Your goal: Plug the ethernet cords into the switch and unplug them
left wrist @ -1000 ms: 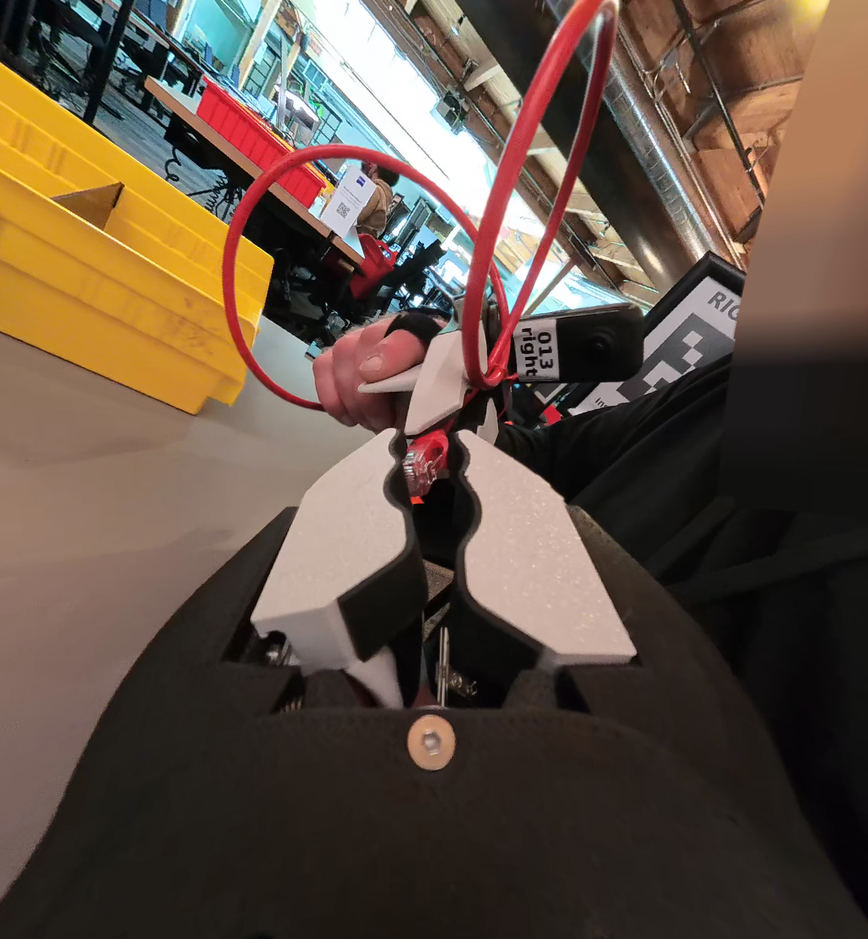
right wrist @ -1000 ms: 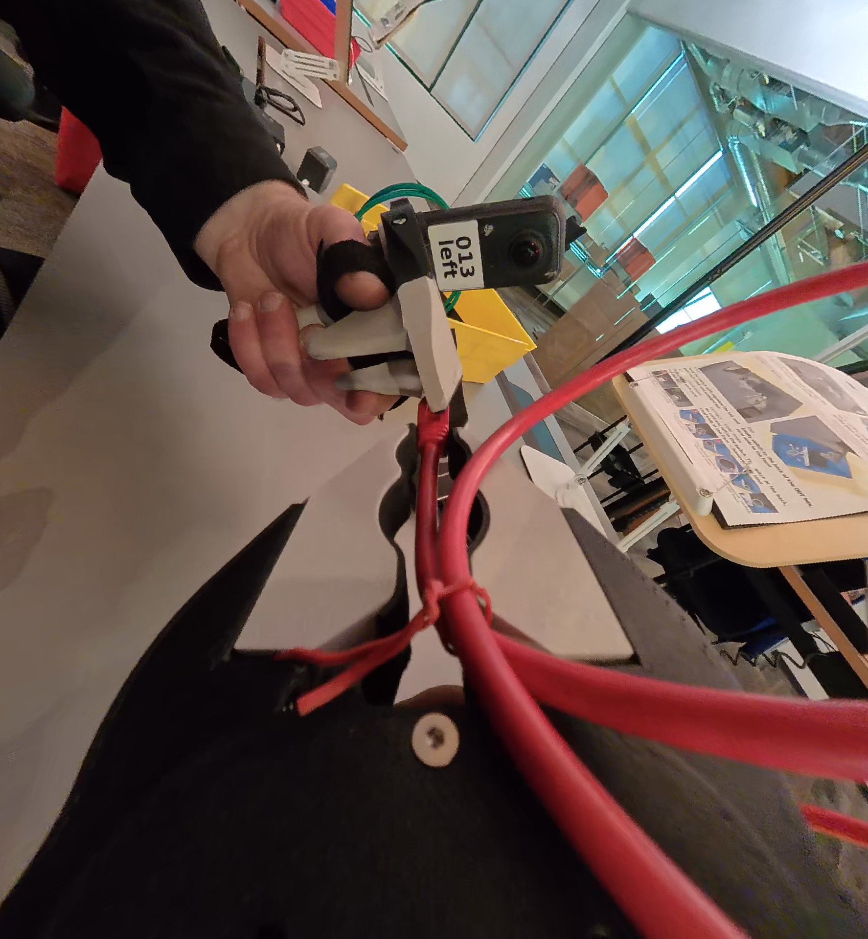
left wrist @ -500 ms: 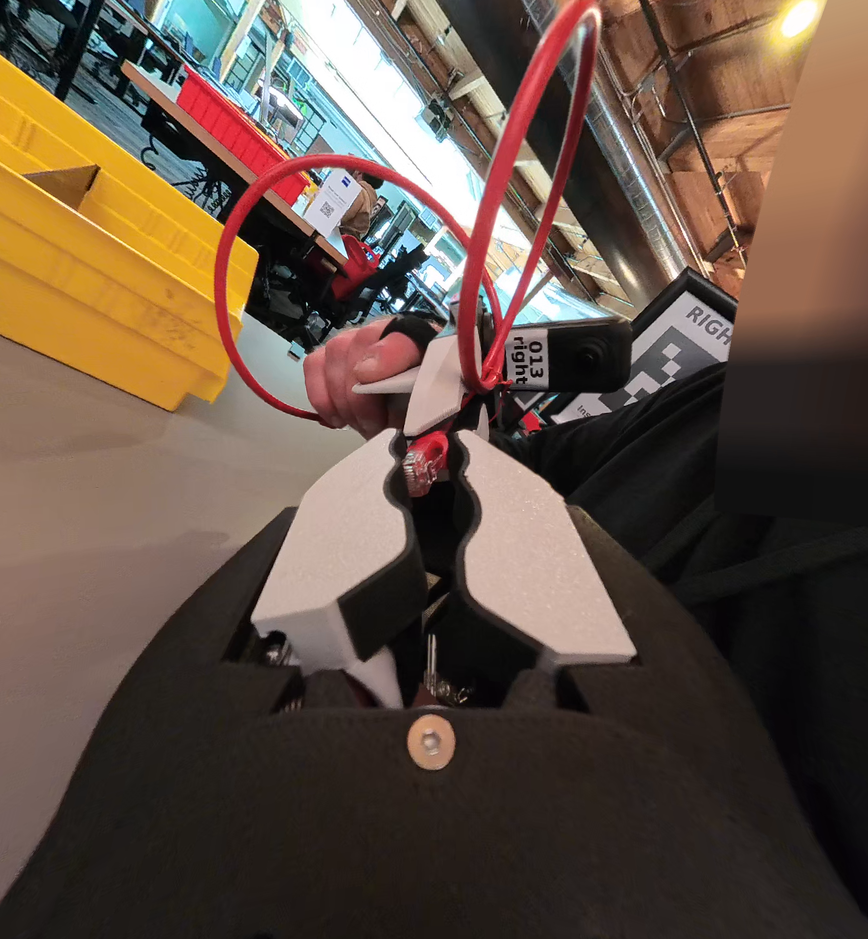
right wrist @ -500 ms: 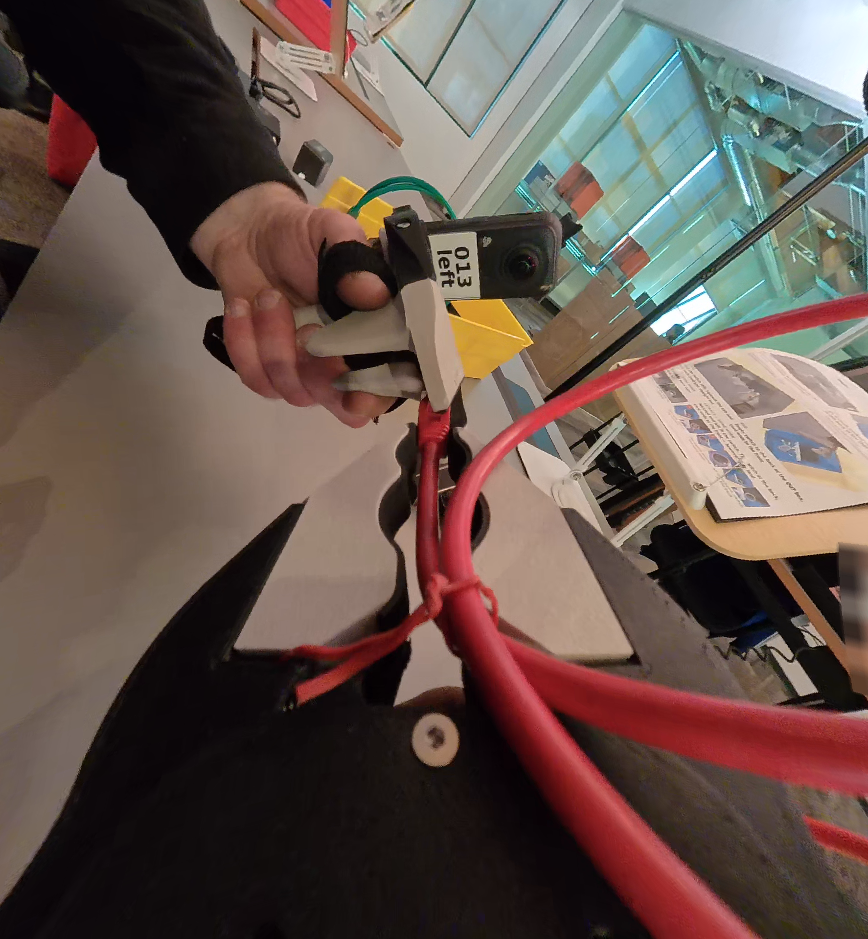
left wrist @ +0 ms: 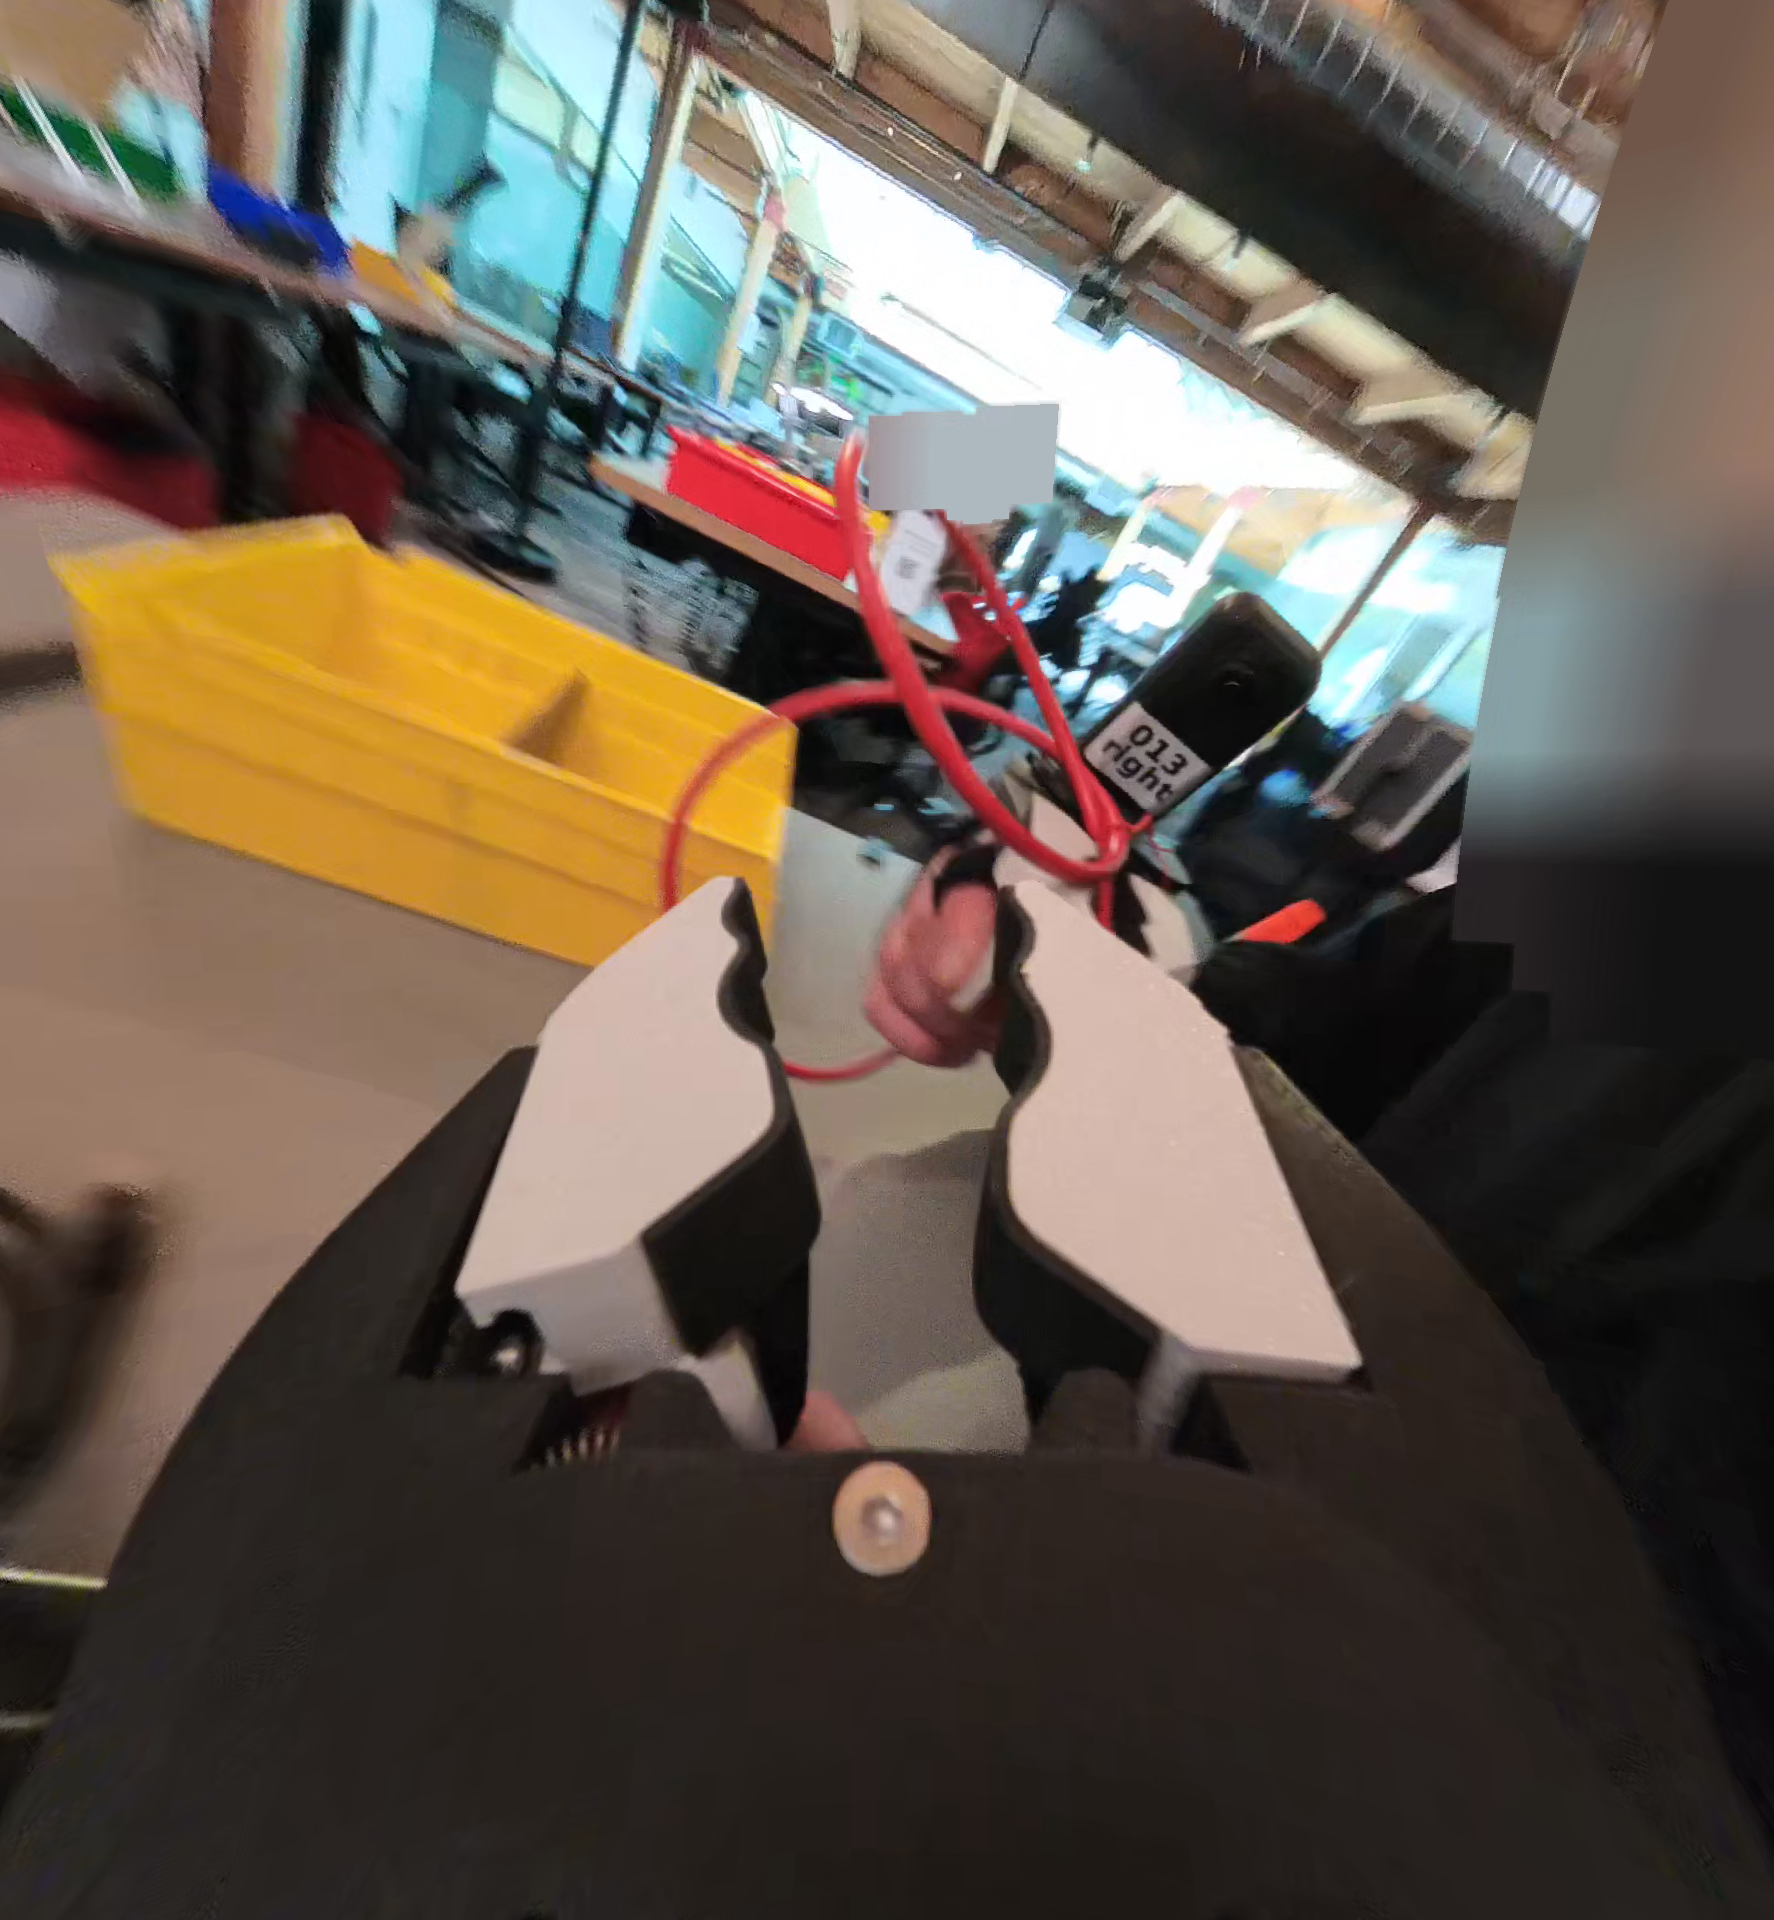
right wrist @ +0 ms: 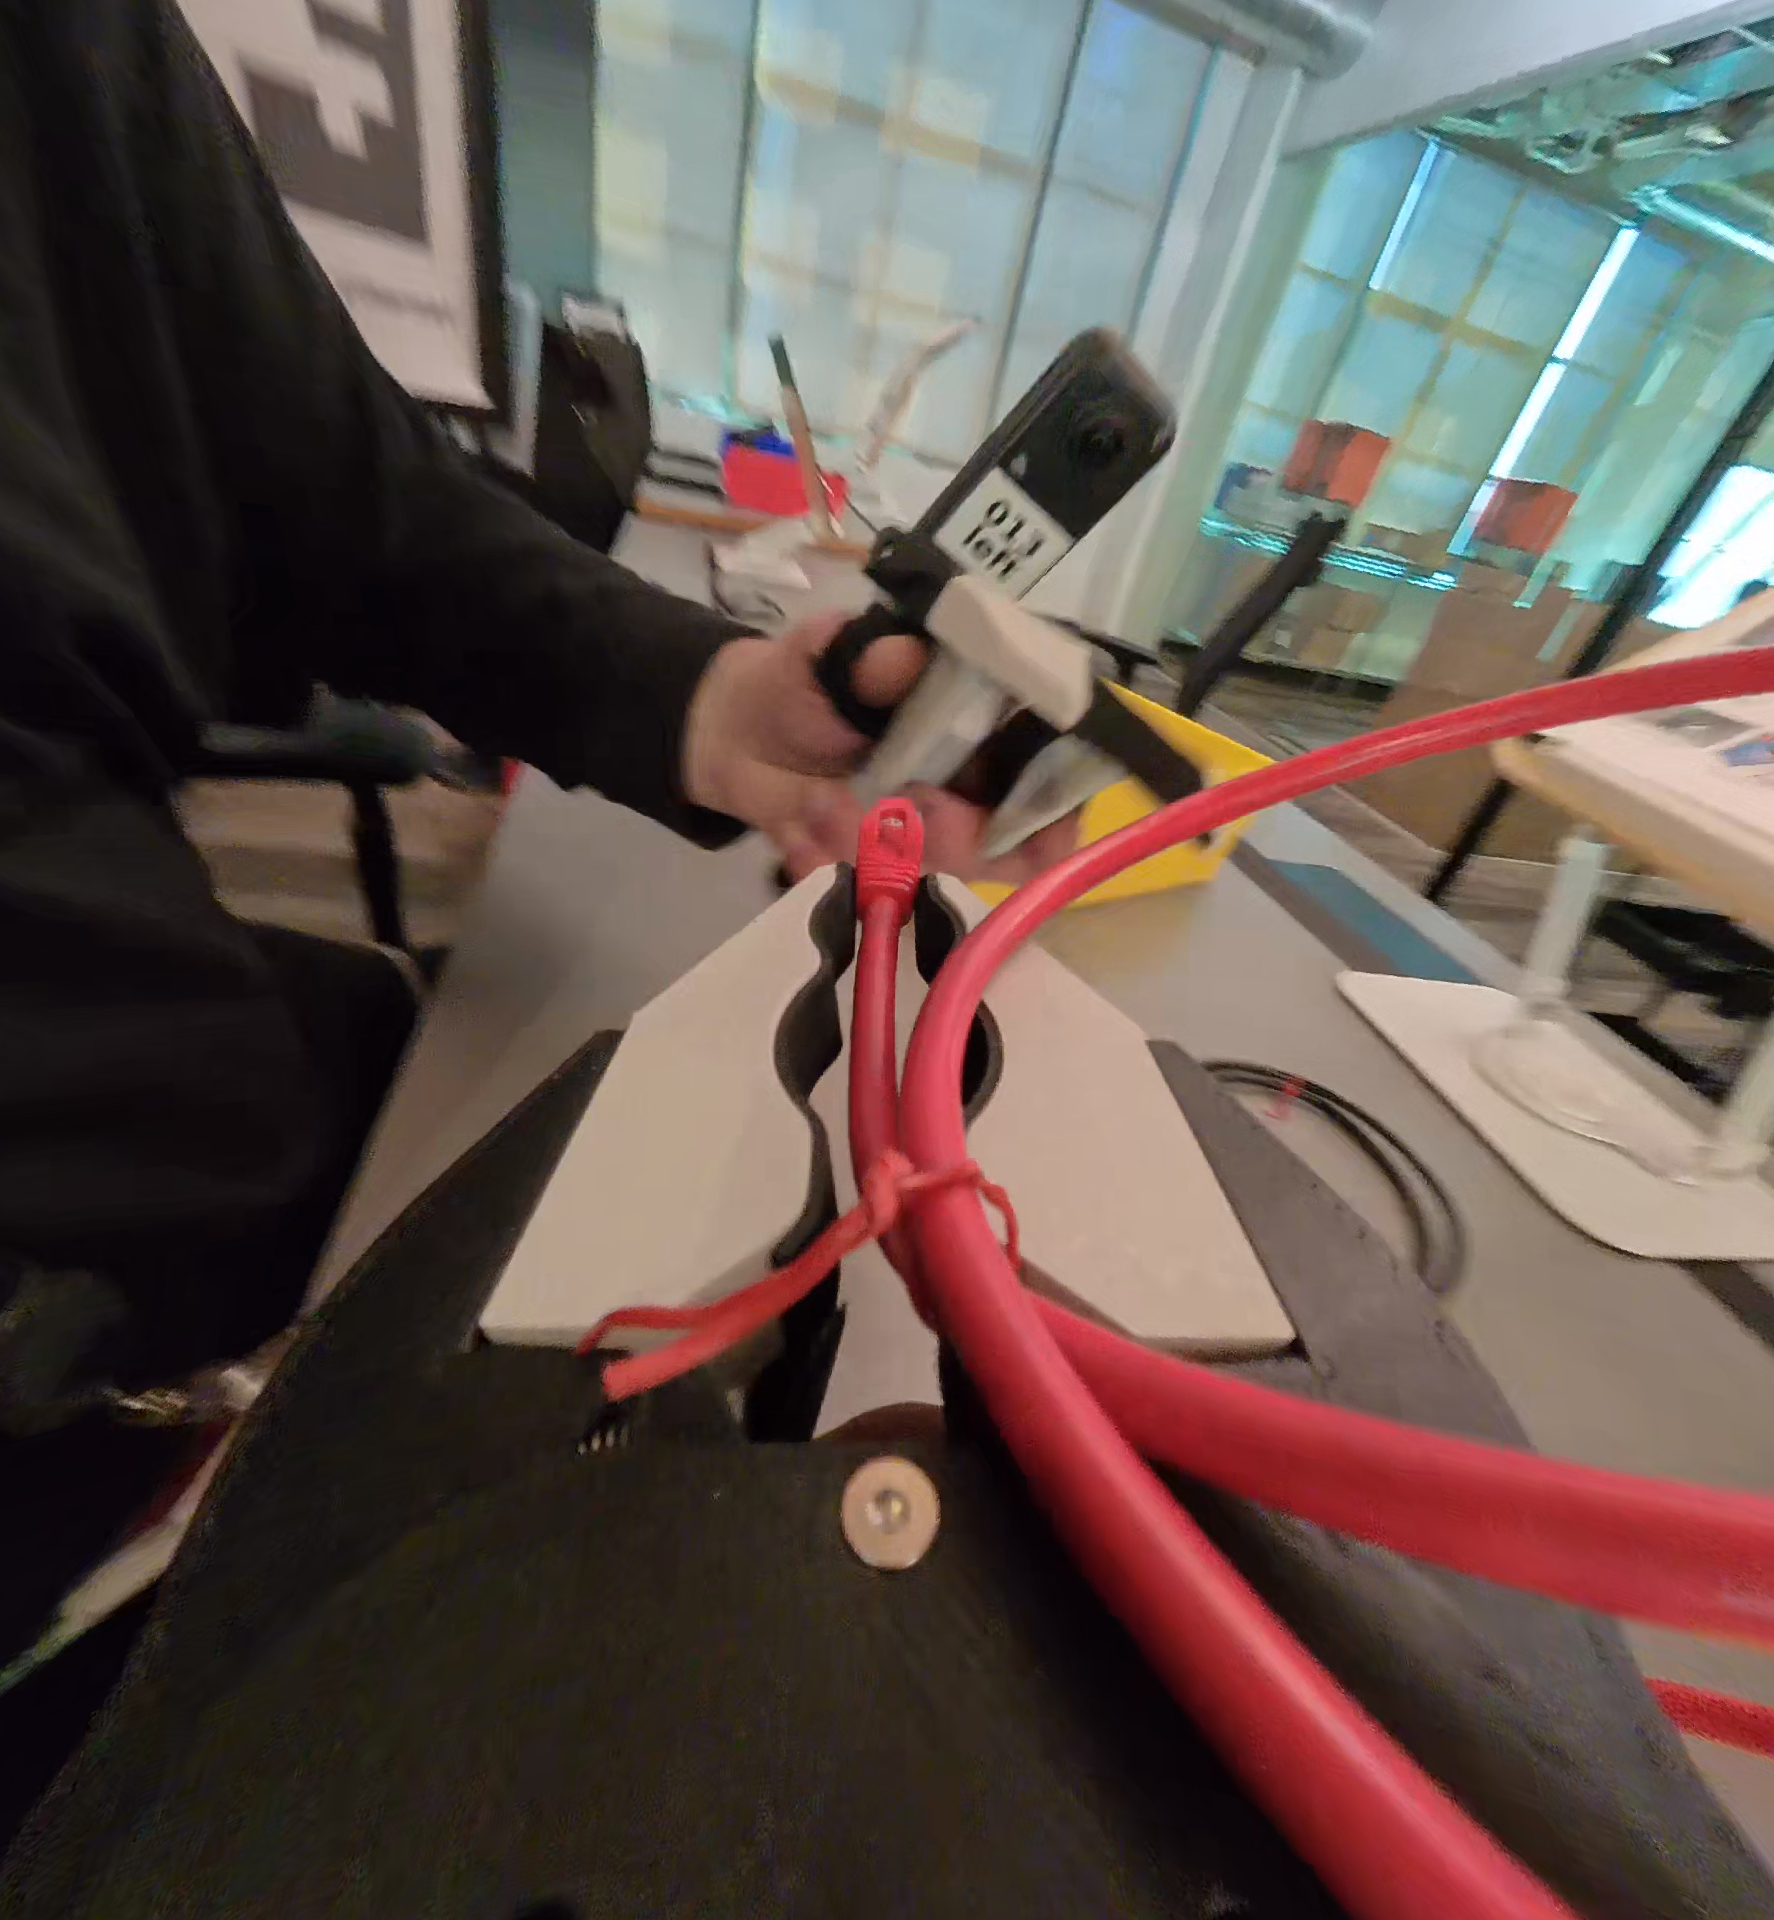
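My right gripper [right wrist: 883, 883] is shut on a red ethernet cord [right wrist: 878, 1039] just behind its plug [right wrist: 888, 836], which sticks out past the fingertips. The cord's coiled loops [right wrist: 1278, 769], bound by a red twist tie [right wrist: 898, 1195], arch over the gripper to the right. My left gripper [left wrist: 872, 935] is open and empty above the grey table. In the left wrist view the right gripper [left wrist: 1091, 862], in a hand, holds the red loops [left wrist: 924, 686] just beyond it. The left gripper [right wrist: 1101, 790] also shows blurred in the right wrist view. No switch is in view.
A yellow bin [left wrist: 395, 727] stands on the grey table [left wrist: 187, 1018], also seen in the right wrist view [right wrist: 1153, 821]. A blurred black cable [left wrist: 10, 1299] lies at the left. A white stand [right wrist: 1589, 1143] and a round black cable port [right wrist: 1382, 1143] are on the right.
My left gripper let go of the red plug, opened, and swung away from the right gripper. The right gripper stays shut on the cord and has tilted.
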{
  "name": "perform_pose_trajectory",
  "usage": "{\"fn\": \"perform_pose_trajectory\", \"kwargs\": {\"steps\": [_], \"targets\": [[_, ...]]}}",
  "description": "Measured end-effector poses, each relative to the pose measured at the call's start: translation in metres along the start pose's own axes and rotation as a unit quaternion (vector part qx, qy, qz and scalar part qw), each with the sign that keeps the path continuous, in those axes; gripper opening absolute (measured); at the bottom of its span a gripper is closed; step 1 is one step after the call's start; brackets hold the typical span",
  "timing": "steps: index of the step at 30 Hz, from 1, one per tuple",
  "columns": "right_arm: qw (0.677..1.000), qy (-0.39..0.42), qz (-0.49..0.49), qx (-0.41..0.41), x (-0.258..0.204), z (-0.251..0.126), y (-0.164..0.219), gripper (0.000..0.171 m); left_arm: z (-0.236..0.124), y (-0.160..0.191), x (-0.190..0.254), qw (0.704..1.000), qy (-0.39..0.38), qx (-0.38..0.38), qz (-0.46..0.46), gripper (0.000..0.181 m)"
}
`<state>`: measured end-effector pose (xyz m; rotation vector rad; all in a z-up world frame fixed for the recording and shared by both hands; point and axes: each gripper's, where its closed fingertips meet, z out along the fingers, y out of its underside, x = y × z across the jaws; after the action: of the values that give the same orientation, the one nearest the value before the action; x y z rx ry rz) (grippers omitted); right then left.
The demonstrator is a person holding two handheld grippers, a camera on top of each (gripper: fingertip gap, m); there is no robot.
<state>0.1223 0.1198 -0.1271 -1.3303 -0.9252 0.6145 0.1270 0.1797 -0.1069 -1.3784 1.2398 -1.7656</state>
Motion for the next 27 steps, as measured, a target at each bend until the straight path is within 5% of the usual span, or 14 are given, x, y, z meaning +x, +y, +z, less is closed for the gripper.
{"fn": "perform_pose_trajectory", "kwargs": {"steps": [4,8,12,18,21,23,27], "targets": [[0.987,-0.105,0.08,0.09,-0.022,0.001,-0.023,0.01,-0.009,-0.033,-0.023,0.978,-0.067,-0.053,0.188,0.031],[0.958,-0.202,0.121,0.166,-0.045,0.001,-0.05,0.009,0.01,-0.004,-0.049,0.983,-0.037,-0.109,0.141,0.035],[0.933,-0.276,0.144,0.178,-0.066,0.006,-0.057,0.009,0.04,0.008,-0.041,0.975,0.01,-0.117,0.188,0.048],[0.911,-0.327,0.16,0.194,-0.077,0.009,-0.063,0.009,0.073,0.036,-0.015,0.926,0.114,-0.227,0.278,0.052],[0.906,-0.334,0.161,0.203,-0.076,0.008,-0.066,0.009,0.08,0.049,-0.011,0.91,0.137,-0.262,0.291,0.038],[0.904,-0.336,0.164,0.208,-0.075,0.008,-0.067,0.009,0.086,0.046,-0.012,0.909,0.135,-0.252,0.304,0.004],[0.901,-0.338,0.167,0.214,-0.074,0.007,-0.069,0.009,0.09,0.042,-0.027,0.906,0.103,-0.251,0.325,0.003]]}}
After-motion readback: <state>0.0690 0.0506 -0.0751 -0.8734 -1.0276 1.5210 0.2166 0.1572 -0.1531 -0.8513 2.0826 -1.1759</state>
